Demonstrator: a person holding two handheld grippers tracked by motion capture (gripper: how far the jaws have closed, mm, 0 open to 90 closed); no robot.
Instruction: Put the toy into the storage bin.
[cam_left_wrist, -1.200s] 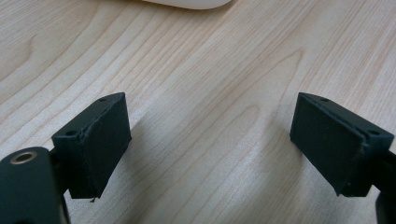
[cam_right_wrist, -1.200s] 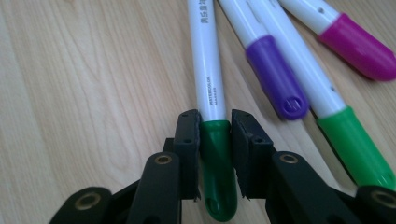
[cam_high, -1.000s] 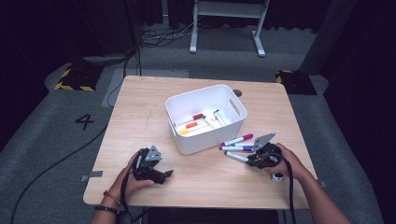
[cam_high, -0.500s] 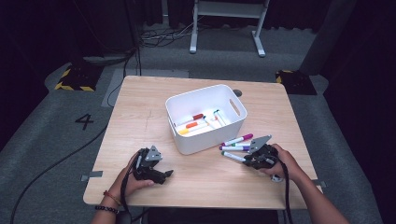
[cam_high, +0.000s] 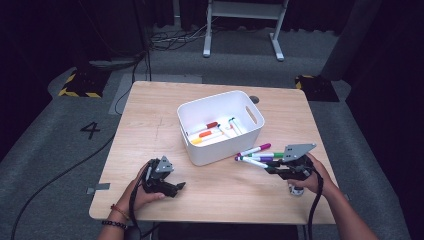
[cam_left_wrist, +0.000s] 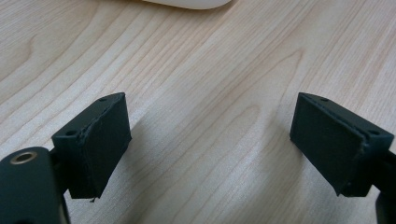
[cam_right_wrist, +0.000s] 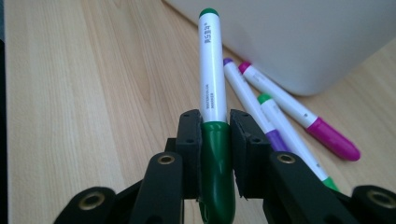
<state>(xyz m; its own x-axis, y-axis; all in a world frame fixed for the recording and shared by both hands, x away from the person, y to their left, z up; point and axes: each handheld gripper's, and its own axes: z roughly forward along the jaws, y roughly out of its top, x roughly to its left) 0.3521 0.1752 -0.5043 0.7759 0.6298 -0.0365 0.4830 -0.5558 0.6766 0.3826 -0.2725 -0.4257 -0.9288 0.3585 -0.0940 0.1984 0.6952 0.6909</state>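
Right gripper (cam_right_wrist: 215, 140): its black jaws are closing on the dark green cap of a white-barrelled marker pen (cam_right_wrist: 212, 79), and the barrel is pointing forward toward the white plastic bin (cam_right_wrist: 303, 37).
Where the pen is: it is sitting at the table's near right (cam_high: 247, 161), just beside the bin's front corner, among the loose pens; whether it is already lifting clear of the wood is hard to tell.
Left gripper (cam_left_wrist: 210, 144): its jaws are standing wide apart over the bare light wooden table (cam_left_wrist: 201, 70), holding nothing.
Neighbours: a purple-capped pen (cam_right_wrist: 247, 100), a magenta-capped pen (cam_right_wrist: 299, 116) and another green-capped pen (cam_right_wrist: 289, 135) are lying just to the side.
Handling: the pen is looking light, stiff and smooth, so it is likely rolling or swivelling easily in the pads.
Grip point: taking it nearer mid-barrel would probably be steadier than the cap end, which could pull off.
In the bin: several more pens (cam_high: 210, 132) are lying on its floor.
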